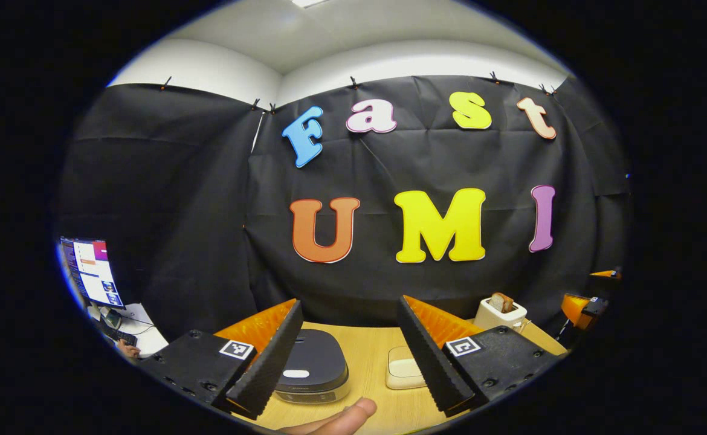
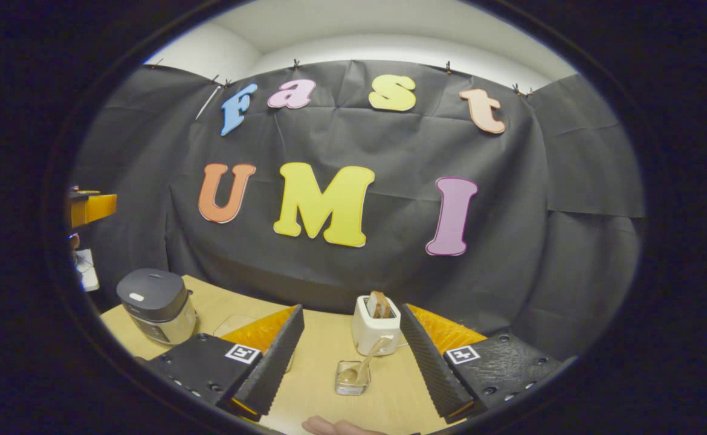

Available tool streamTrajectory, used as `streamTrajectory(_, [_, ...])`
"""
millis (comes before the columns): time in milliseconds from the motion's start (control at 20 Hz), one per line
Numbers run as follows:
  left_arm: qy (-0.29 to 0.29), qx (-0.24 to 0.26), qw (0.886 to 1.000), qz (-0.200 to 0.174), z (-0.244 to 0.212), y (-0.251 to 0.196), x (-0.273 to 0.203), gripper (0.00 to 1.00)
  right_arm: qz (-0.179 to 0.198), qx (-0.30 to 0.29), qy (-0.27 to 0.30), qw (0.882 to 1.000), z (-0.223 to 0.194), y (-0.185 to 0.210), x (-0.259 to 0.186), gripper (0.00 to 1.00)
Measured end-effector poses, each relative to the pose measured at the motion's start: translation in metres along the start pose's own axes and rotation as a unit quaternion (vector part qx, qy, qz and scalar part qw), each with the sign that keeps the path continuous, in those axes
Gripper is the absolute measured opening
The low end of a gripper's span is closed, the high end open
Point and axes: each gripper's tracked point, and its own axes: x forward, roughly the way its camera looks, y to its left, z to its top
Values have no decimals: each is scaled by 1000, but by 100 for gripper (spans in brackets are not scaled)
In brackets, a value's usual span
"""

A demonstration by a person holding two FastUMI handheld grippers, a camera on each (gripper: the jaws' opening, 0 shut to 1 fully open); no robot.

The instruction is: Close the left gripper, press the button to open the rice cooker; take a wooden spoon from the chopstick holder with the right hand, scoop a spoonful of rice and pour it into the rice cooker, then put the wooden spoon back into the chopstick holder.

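The rice cooker point(image 1: 312, 364), with a dark lid and a small white button point(image 1: 296, 373), stands lid down on the wooden table just past my left gripper point(image 1: 350, 311), behind its left finger. That gripper is open and holds nothing. A cream lidded container point(image 1: 403, 370) sits right of the cooker. In the right gripper view, a wooden spoon point(image 2: 365, 361) leans in a small clear holder point(image 2: 352, 382) between the fingers of my open, empty right gripper point(image 2: 351, 311). The rice cooker point(image 2: 157, 305) stands far to the left there.
A white toaster point(image 2: 377, 325) with a bread slice stands behind the holder, also seen as the toaster point(image 1: 498, 311) at the right. A monitor point(image 1: 90, 272) and desk lie beyond the table's left side. A fingertip point(image 1: 338, 418) shows at the bottom edge.
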Motion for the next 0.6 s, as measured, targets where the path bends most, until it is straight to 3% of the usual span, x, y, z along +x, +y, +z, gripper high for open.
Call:
streamTrajectory(450, [25, -3, 1000, -8, -28, 18, 23, 99, 2, -4, 22, 1000, -4, 31, 13, 97])
streamTrajectory(600, [46, -33, 998, -17, -38, 20, 29, 99, 6, 0, 32, 999, -8, 38, 16, 95])
